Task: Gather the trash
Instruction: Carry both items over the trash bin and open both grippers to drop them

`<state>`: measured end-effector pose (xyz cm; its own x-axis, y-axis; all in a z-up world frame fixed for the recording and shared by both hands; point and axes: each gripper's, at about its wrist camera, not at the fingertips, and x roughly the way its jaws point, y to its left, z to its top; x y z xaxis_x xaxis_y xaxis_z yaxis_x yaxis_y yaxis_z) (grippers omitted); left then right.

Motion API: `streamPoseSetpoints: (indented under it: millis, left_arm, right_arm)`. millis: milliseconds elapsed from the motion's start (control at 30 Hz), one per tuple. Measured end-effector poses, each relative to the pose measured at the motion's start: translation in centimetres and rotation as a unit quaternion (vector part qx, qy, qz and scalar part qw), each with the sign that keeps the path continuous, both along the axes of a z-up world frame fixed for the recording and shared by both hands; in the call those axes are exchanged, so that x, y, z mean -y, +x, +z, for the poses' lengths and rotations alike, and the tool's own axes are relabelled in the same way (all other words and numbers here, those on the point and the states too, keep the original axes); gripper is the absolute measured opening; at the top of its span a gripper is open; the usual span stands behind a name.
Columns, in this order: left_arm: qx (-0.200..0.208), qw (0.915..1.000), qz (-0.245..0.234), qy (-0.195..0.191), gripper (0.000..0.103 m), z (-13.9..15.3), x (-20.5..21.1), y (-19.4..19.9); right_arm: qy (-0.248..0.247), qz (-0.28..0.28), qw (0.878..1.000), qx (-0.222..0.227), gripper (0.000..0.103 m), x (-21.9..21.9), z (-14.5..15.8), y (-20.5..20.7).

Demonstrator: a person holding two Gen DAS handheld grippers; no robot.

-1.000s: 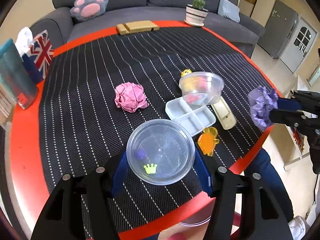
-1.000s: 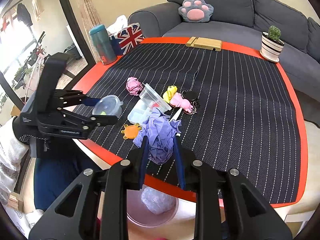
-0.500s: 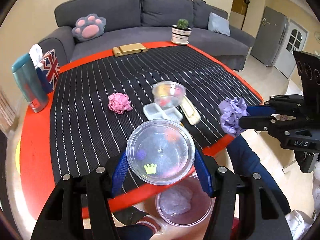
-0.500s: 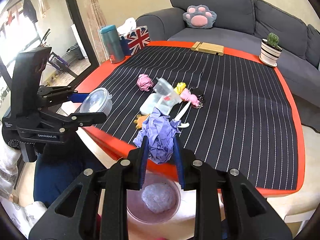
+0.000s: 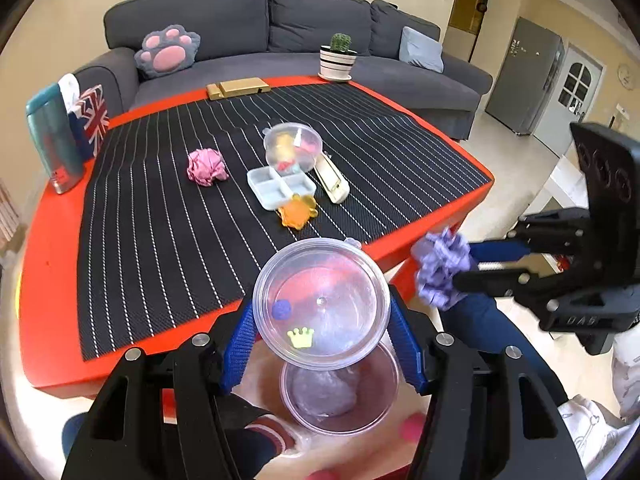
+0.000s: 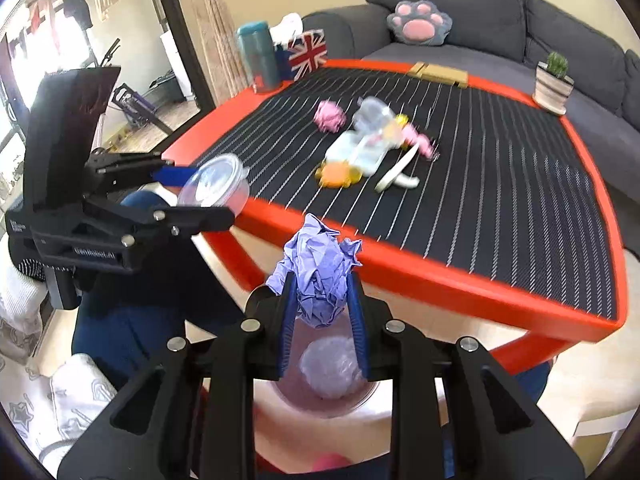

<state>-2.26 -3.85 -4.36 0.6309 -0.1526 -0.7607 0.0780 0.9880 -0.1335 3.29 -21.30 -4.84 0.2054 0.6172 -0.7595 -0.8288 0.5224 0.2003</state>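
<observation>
Ahead of our left gripper (image 5: 322, 344) we see a red table (image 5: 48, 280) under a black striped mat (image 5: 168, 220). On it lie a pink paper ball (image 5: 206, 166), a divided tray (image 5: 280, 186) and an orange toy (image 5: 298, 210). Far left stands a teal bottle (image 5: 54, 142).

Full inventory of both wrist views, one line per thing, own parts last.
paper ball: 1, purple, in the right tongs over the bin
lidded tub: 1, clear, in the left tongs off the table edge
bin: 1, pinkish, on the floor, with a pale wad inside
paper ball: 1, pink, on the mat
divided tray: 1, white, mid-mat
open tub: 1, clear, tipped on the tray, toys behind it
toy: 1, orange, before the tray
table: 1, red, with a black striped mat
flask: 1, teal, left corner
cactus pot: 1, striped, far edge
sofa: 1, grey, behind
left tongs: 1, black and blue
right tongs: 1, black and blue
</observation>
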Motion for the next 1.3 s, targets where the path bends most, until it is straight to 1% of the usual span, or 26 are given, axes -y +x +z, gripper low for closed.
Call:
streamPoseSetpoints:
  millis: [67, 133, 167, 233, 333, 433, 533, 833, 1133, 1167, 1233, 1267, 1300]
  left_arm:
    - [-0.002, 1.0, -0.001, -0.003, 0.06, -0.3, 0.1, -0.1]
    - [-0.005, 1.0, -0.003, -0.004, 0.06, -0.5, 0.3, -0.2]
    - [-0.006, 1.0, -0.004, -0.004, 0.06, -0.6, 0.3, -0.3]
    - [-0.007, 1.0, -0.004, -0.004, 0.06, -0.7, 0.3, -0.3]
    - [-0.01, 0.9999, -0.004, -0.005, 0.06, -1.0, 0.3, -0.3]
    - [-0.013, 0.9999, -0.006, -0.006, 0.06, -1.2, 0.3, -0.4]
    - [-0.015, 0.9998, -0.009, -0.007, 0.06, -1.4, 0.5, -0.5]
    - [-0.025, 0.9992, -0.029, -0.005, 0.06, -2.2, 1.8, -0.6]
    - [-0.023, 0.9985, -0.048, -0.009, 0.06, -1.9, 3.0, -0.7]
    - [-0.022, 0.9986, -0.048, -0.009, 0.063, -1.9, 3.1, -0.7]
    - [-0.016, 0.9987, -0.046, -0.013, 0.089, -1.7, 3.0, -0.7]
    - [-0.009, 0.9988, -0.042, -0.021, 0.089, -1.5, 2.9, -0.8]
    - [-0.01, 0.9988, -0.042, -0.023, 0.09, -1.4, 2.8, -0.7]
  right_arm:
    - [-0.001, 0.004, 1.0, -0.01, 0.025, -0.1, -0.8, -0.1]
    - [-0.003, 0.009, 1.0, -0.02, 0.03, -0.3, -1.3, -0.1]
    - [0.0, 0.01, 1.0, -0.025, 0.036, -0.4, -1.5, -0.1]
    - [0.007, 0.003, 1.0, -0.028, 0.065, -0.3, -1.7, 0.1]
    - [0.009, -0.005, 0.999, -0.032, 0.079, -0.1, -1.9, 0.3]
    - [0.01, -0.008, 0.999, -0.032, 0.085, -0.1, -1.8, 0.4]
    - [0.013, -0.011, 0.999, -0.03, 0.089, 0.1, -1.6, 0.5]
    - [0.014, -0.034, 0.999, -0.014, 0.09, 1.3, -0.7, 0.7]
    - [0.023, -0.052, 0.998, -0.007, 0.09, 2.7, 0.2, 1.3]
    - [0.024, -0.053, 0.998, -0.007, 0.09, 2.7, 0.3, 1.3]
    - [0.025, -0.053, 0.998, -0.006, 0.09, 2.7, 0.4, 1.3]
    - [0.024, -0.053, 0.998, -0.005, 0.09, 2.7, 0.4, 1.3]
    - [0.024, -0.053, 0.998, -0.005, 0.09, 2.6, 0.4, 1.3]
